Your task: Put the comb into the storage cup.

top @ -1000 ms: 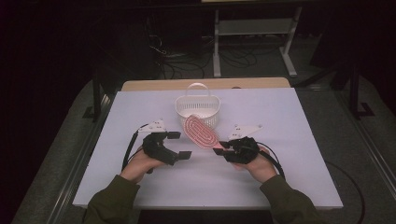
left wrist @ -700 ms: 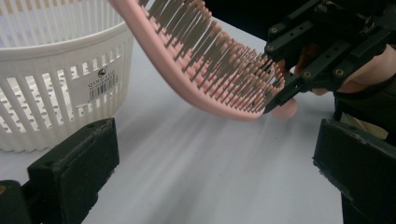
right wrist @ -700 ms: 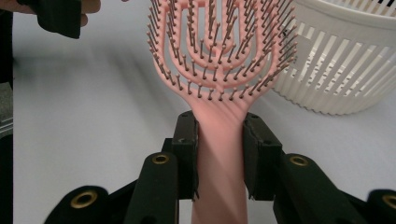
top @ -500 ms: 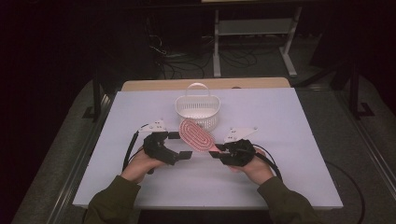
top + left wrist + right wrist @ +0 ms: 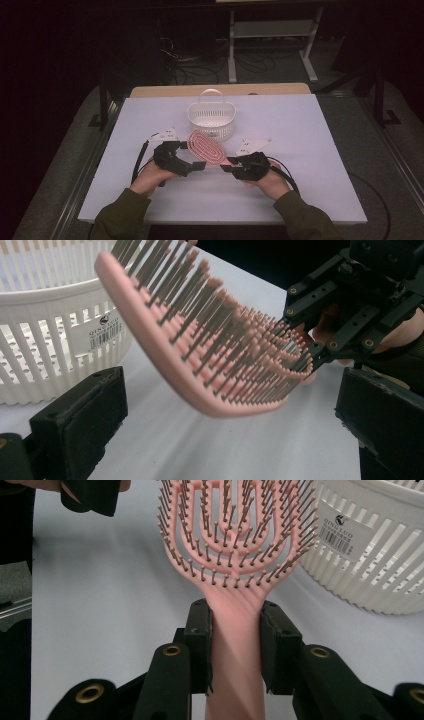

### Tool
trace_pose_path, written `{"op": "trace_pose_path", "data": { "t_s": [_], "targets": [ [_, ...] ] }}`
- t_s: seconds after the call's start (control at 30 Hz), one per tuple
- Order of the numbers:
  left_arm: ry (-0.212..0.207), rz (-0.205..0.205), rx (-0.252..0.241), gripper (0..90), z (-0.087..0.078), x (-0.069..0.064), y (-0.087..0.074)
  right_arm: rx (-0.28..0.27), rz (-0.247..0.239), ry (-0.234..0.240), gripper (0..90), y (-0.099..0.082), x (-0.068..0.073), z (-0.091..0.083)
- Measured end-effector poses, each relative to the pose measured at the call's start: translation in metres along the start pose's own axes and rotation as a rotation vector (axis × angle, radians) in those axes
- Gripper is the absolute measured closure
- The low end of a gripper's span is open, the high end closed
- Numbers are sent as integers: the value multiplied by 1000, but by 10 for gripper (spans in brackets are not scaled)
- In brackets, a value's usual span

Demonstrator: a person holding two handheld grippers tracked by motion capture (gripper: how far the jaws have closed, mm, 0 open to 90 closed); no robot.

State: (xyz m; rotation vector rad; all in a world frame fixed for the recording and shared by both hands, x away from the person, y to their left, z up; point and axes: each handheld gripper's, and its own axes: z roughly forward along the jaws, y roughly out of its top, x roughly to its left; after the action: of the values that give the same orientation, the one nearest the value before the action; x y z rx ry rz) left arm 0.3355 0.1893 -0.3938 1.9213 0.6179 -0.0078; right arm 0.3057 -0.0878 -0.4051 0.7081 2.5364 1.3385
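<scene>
My right gripper (image 5: 235,650) is shut on the handle of a pink hairbrush (image 5: 235,530) and holds it off the table, bristles toward the camera. In the high view the hairbrush (image 5: 206,147) slants from the right gripper (image 5: 227,167) up toward a white plastic basket (image 5: 211,116). My left gripper (image 5: 232,405) stands open, and the brush head (image 5: 200,350) hangs just ahead of and above its jaws. From above, the left gripper (image 5: 196,165) lies close under the brush's near edge. The right gripper (image 5: 350,305) faces it from the upper right.
The slotted basket (image 5: 45,325) with a looped handle stands right behind the brush, on a white tabletop (image 5: 310,130). Cables trail from both grippers toward the front edge. Beyond the table are a dark floor and a metal stand (image 5: 270,35).
The right gripper has carried the brush a little to the left and nearer the person, closing on the left gripper. The left gripper has barely moved.
</scene>
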Motion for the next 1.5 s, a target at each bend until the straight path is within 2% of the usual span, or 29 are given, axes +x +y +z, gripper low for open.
{"op": "trace_pose_path", "data": {
  "t_s": [0.43, 0.6, 0.83, 0.93, 1.13, 1.5],
  "targets": [
    [6, -5, -1, 10, 2, -3, 1, -3, -11, 8, 686, 0, 4, 2],
    [21, -17, -6, 58, 0, -2, 2, -1, -17, 11, 686, 0, 6, 4],
    [17, -27, -16, 93, -1, -1, 2, 7, -27, 11, 686, -1, 8, 6],
    [16, -32, -21, 136, -2, -1, 3, 7, -27, 12, 685, -1, 9, 7],
    [15, -49, -24, 152, -4, 0, 3, 11, -35, 13, 685, -1, 10, 9],
    [8, -85, -37, 242, -5, 2, 4, 9, -45, 7, 685, -1, 12, 10]
  ]
}}
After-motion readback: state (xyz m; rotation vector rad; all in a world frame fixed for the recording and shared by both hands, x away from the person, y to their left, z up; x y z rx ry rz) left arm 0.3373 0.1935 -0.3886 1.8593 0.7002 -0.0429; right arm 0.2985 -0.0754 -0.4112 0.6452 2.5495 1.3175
